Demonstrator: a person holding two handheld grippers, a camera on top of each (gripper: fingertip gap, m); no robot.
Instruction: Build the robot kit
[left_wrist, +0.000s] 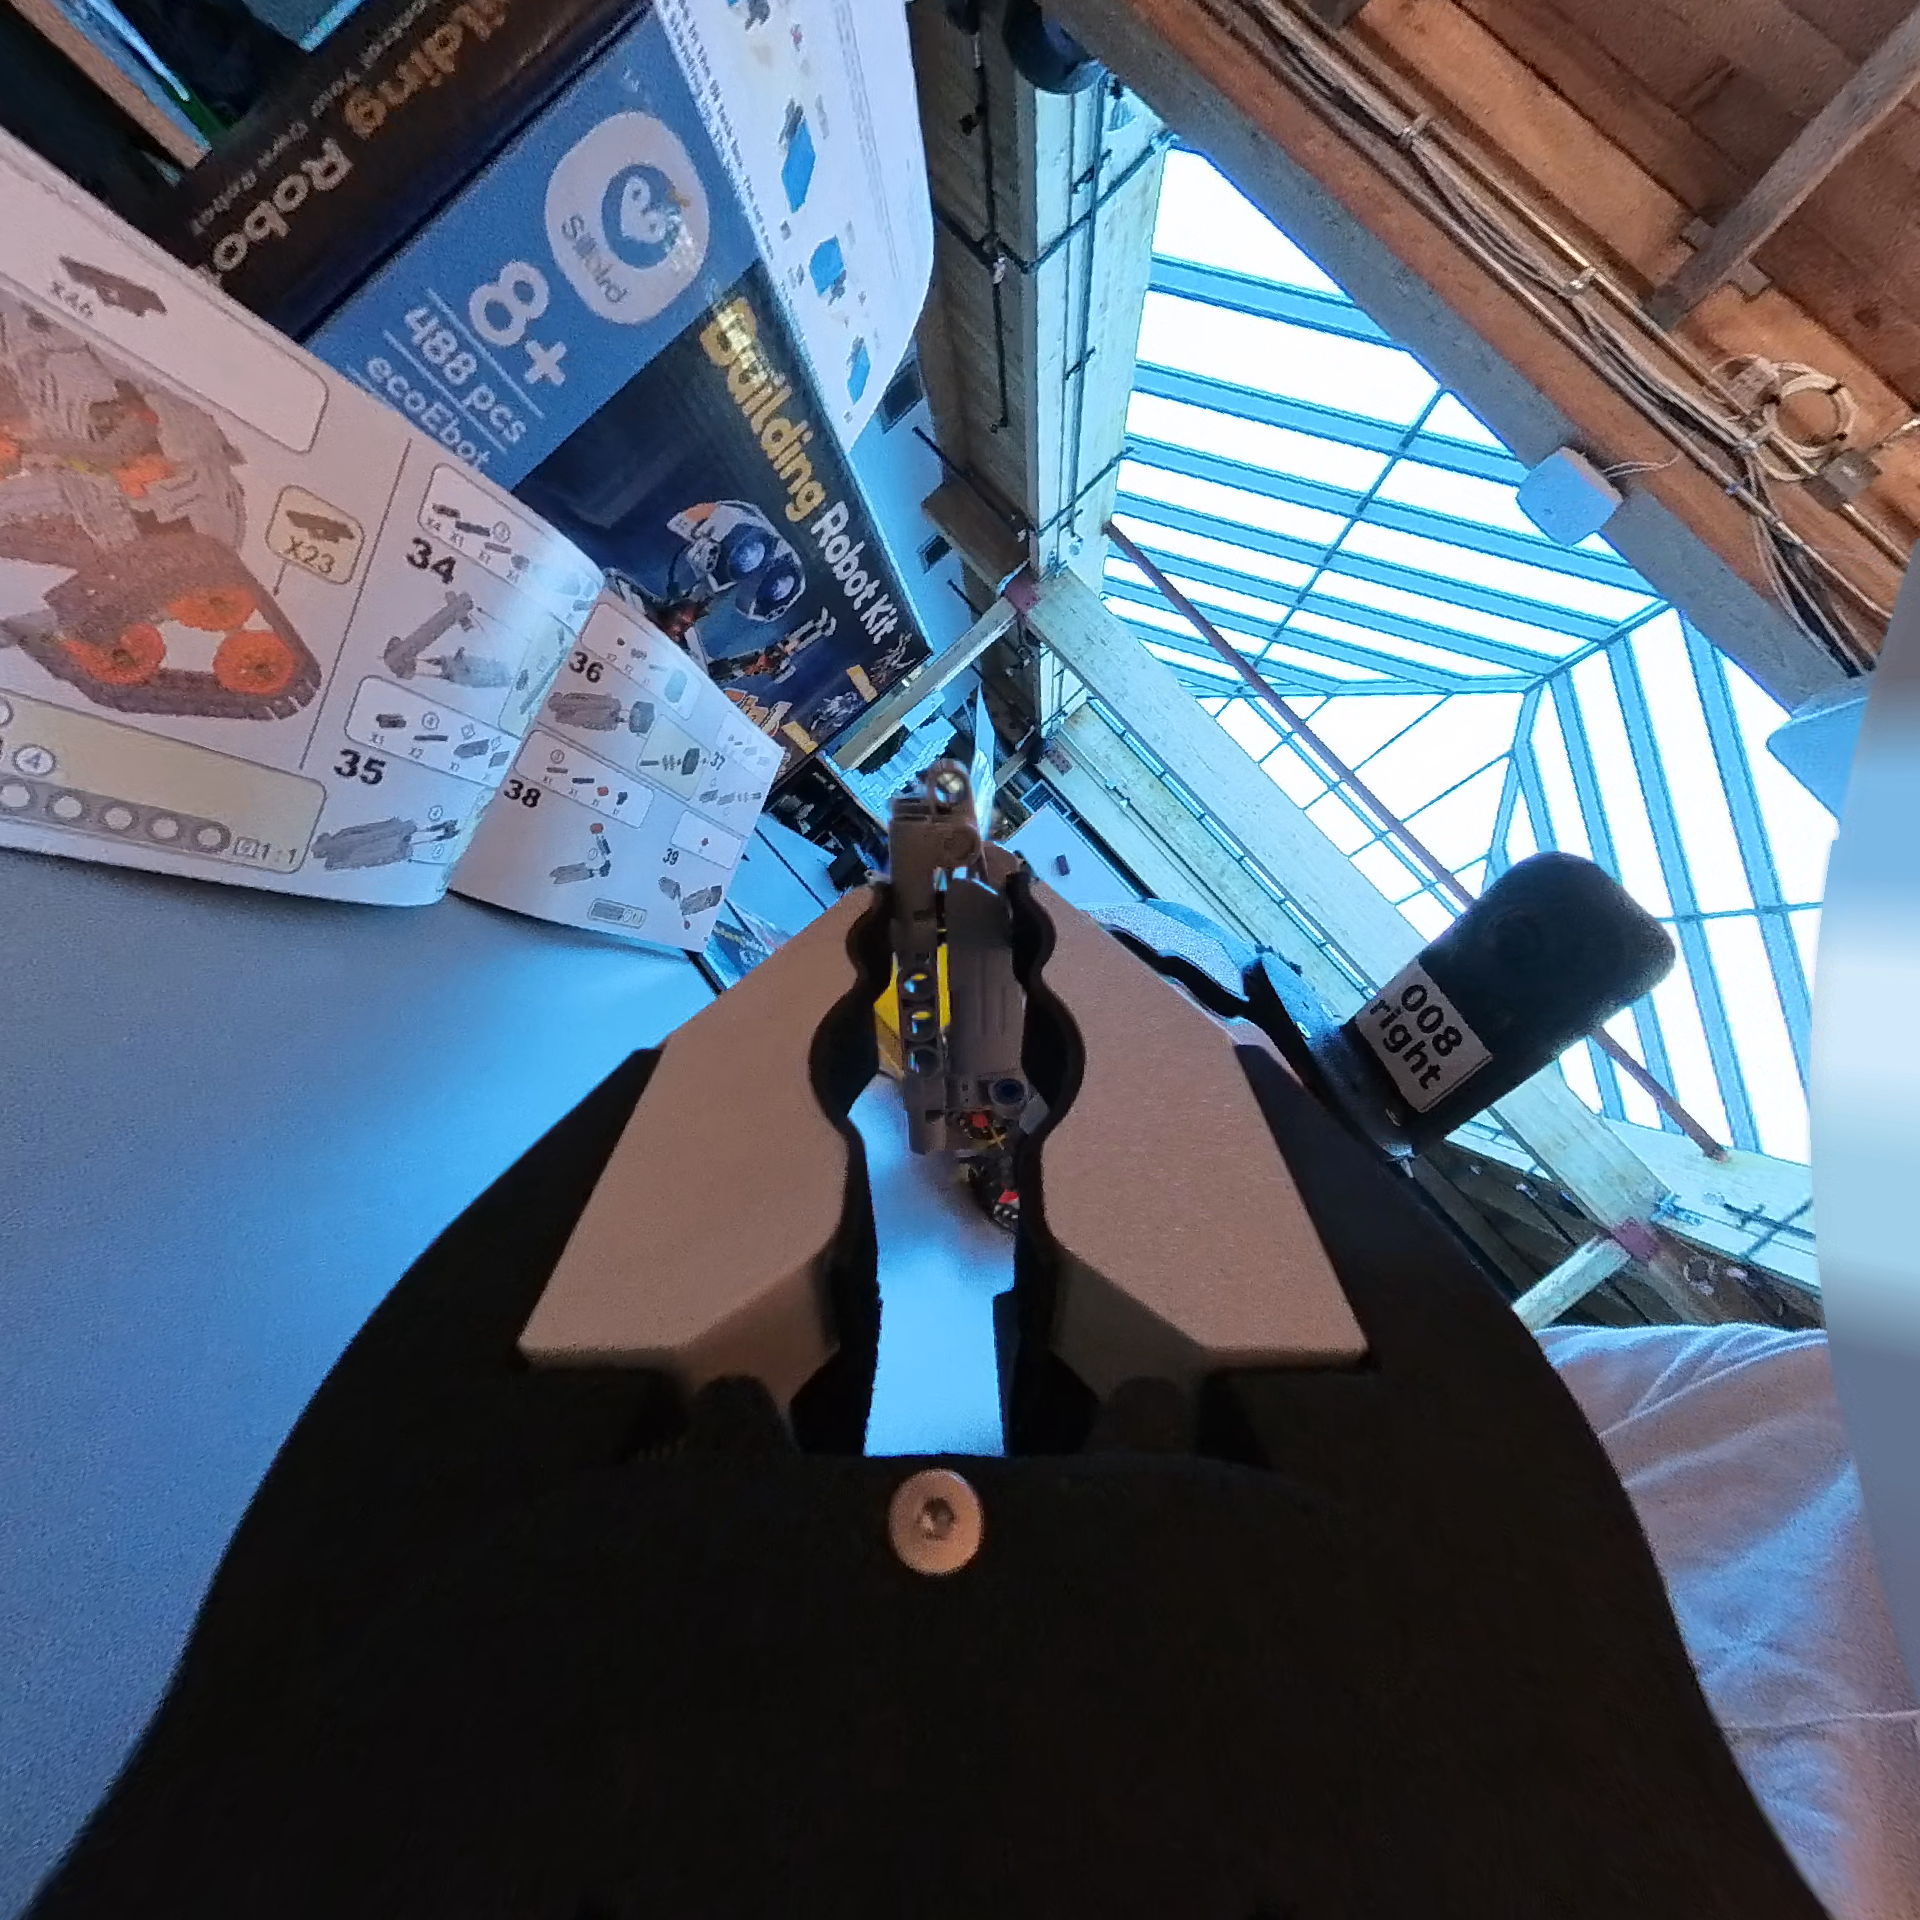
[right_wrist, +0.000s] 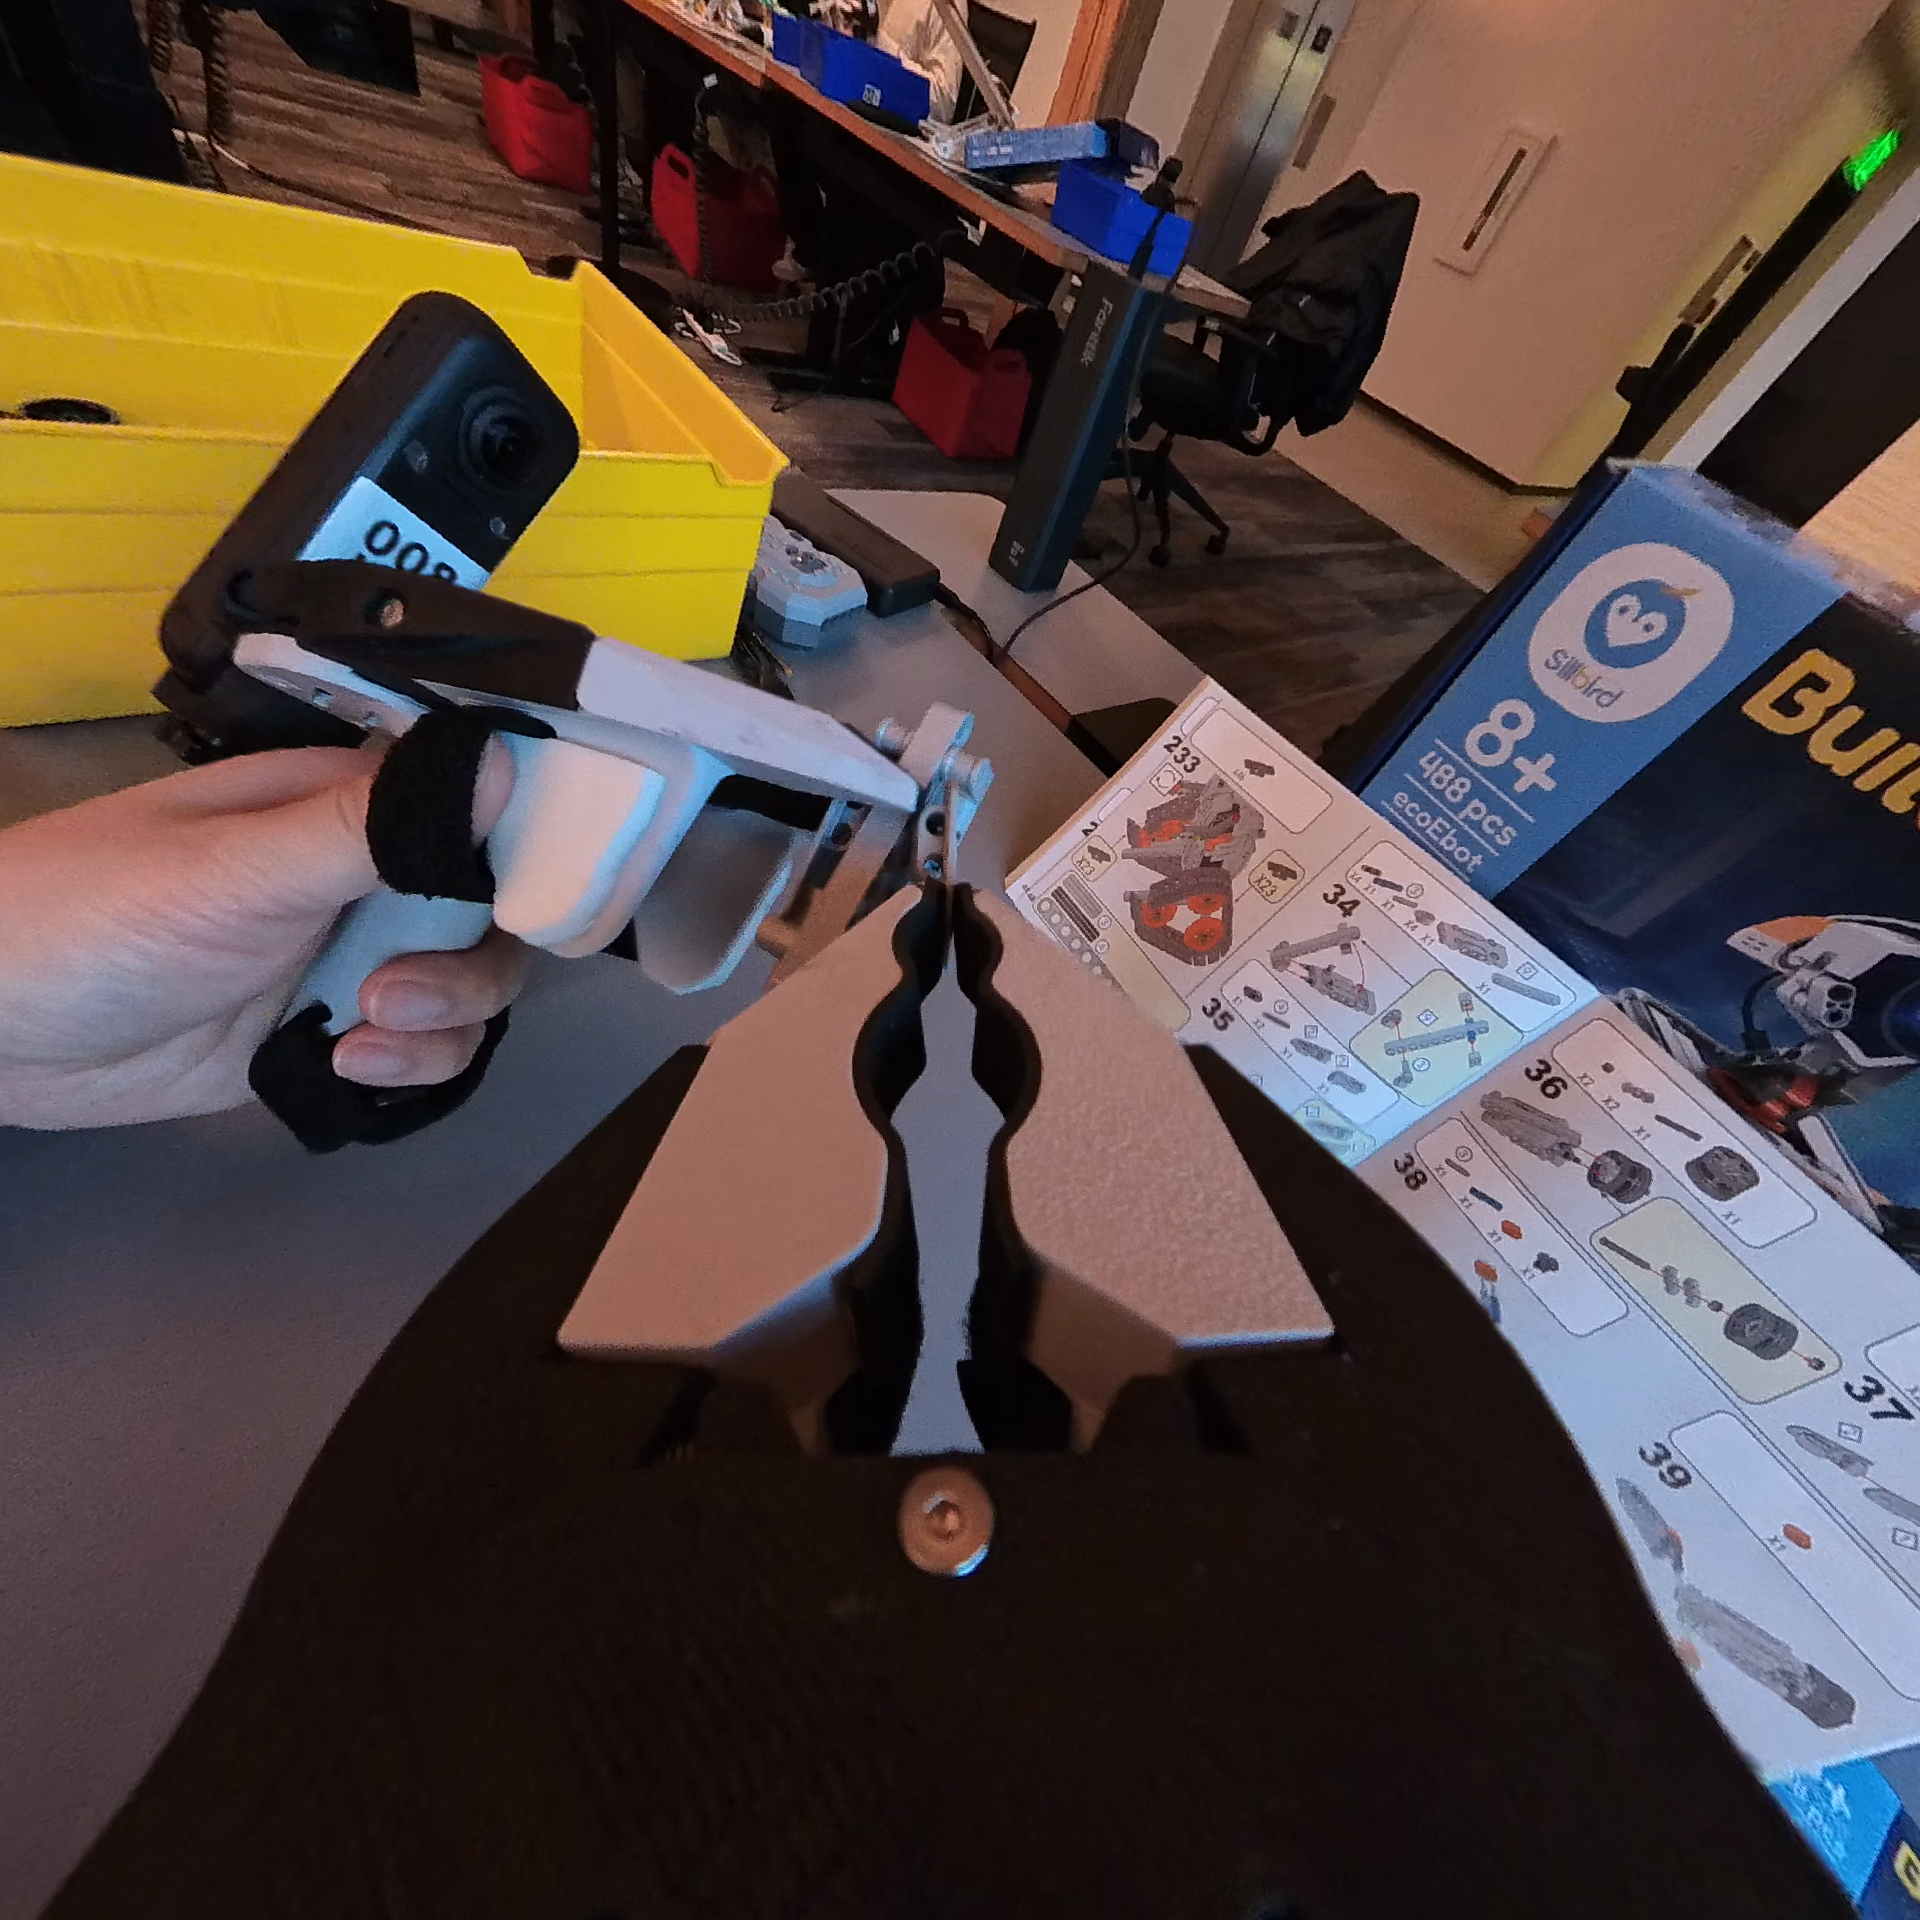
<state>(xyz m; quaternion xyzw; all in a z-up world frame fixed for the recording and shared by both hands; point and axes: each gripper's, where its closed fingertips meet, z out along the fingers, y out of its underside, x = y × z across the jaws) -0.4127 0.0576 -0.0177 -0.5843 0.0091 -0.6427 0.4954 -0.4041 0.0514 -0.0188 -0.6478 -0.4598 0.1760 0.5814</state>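
Observation:
My left gripper (left_wrist: 951, 896) is shut on a grey brick assembly (left_wrist: 971, 997), a holed beam beside a round cylinder part. The assembly sticks out past the fingertips, tilted up toward a skylight. In the right wrist view a hand (right_wrist: 156, 914) holds the left gripper (right_wrist: 906, 805) side-on, and the assembly's grey end (right_wrist: 948, 764) juts from its tips. My right gripper (right_wrist: 948, 896) has its tips closed together on a thin part at that end. The right gripper's black camera (left_wrist: 1507, 997) shows behind the assembly.
An open instruction booklet (right_wrist: 1455, 1039) leans on a blue and black kit box (right_wrist: 1662, 707) on the grey table (left_wrist: 260, 1143); both also show in the left wrist view, booklet (left_wrist: 312, 623) and box (left_wrist: 644, 343). A yellow bin (right_wrist: 208, 395) stands at the back left, with a grey electronic block (right_wrist: 805, 582) beside it. Only a small space, under 4 cm, lies between the two pairs of fingers.

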